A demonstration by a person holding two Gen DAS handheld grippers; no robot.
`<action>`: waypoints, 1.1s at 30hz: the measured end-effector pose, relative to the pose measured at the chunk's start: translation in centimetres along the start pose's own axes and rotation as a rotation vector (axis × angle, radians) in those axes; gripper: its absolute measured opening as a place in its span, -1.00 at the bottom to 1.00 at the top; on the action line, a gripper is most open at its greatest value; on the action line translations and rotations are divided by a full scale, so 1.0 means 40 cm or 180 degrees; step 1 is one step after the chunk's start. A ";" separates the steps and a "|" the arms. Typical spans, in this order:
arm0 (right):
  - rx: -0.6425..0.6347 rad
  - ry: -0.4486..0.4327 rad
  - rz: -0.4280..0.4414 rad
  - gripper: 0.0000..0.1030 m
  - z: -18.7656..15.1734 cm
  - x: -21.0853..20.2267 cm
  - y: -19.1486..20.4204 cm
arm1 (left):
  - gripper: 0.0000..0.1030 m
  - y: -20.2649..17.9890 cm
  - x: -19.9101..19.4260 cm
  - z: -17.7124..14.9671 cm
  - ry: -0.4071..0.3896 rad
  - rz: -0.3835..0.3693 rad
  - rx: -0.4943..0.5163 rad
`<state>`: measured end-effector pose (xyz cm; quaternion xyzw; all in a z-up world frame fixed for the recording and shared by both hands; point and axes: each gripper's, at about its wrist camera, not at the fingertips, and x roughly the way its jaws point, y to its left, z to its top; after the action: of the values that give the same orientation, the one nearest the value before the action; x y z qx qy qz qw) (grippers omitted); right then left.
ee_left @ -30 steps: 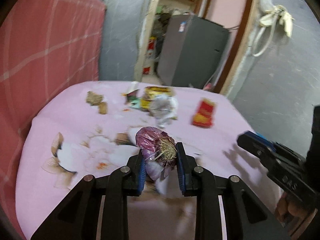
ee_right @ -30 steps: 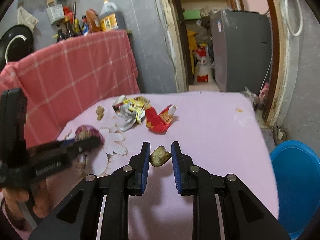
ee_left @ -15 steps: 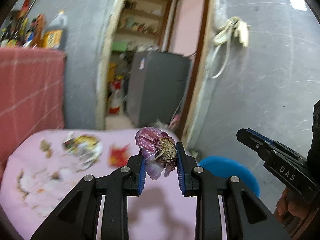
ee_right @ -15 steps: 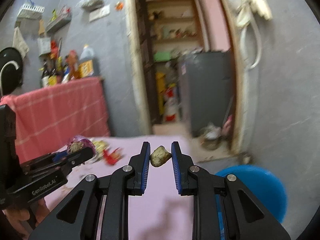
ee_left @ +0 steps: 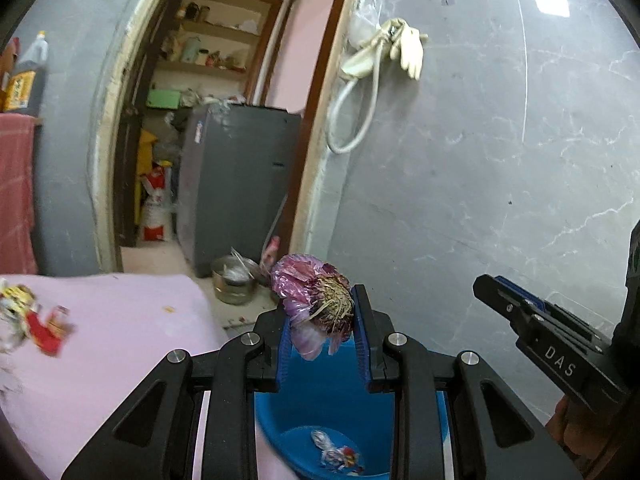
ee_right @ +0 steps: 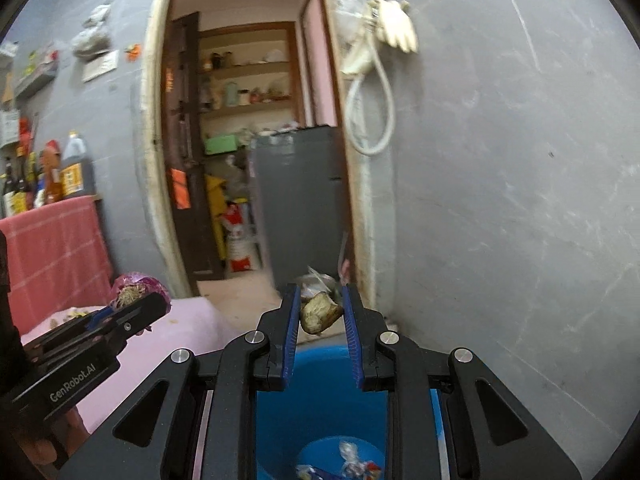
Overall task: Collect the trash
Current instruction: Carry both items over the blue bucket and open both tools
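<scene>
My left gripper (ee_left: 320, 312) is shut on a crumpled purple plastic bag with dry fibres (ee_left: 314, 296) and holds it above the blue bin (ee_left: 320, 404). My right gripper (ee_right: 321, 314) is shut on a small brown scrap (ee_right: 321, 313), also above the blue bin (ee_right: 320, 392). Wrappers lie in the bottom of the bin (ee_left: 336, 456). In the left wrist view the right gripper (ee_left: 532, 332) shows at the right. In the right wrist view the left gripper (ee_right: 120, 312) shows at the left with the purple bag (ee_right: 136, 286).
The table with a pink cloth (ee_left: 100, 344) is at the left with red and yellow wrappers (ee_left: 36, 320) on it. A grey wall (ee_left: 480, 200) is ahead. A doorway with a grey cabinet (ee_left: 236, 184) and a metal pot (ee_left: 234, 280) stands behind.
Both grippers swung right from over the table to above the blue bin, each still holding its piece. The bin's inside and the wrappers in it now show.
</scene>
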<state>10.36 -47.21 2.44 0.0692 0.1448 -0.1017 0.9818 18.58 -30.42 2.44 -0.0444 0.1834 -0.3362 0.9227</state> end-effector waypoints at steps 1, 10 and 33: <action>0.0010 0.0020 -0.0021 -0.62 -0.007 0.004 -0.012 | -0.56 0.002 0.001 -0.007 0.0024 -0.0014 -0.0009; 0.0171 0.0369 -0.0045 -0.61 -0.064 0.070 -0.049 | -0.55 0.005 0.082 -0.057 0.0446 -0.0011 -0.0058; 0.0257 0.0436 0.0044 0.18 -0.054 0.071 -0.025 | 0.46 0.079 0.068 -0.035 0.0652 0.0069 -0.0372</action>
<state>12.23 -48.33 -0.55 0.1165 0.2070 -0.0957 0.9667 21.92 -29.66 -0.34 -0.0615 0.2965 -0.3178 0.8985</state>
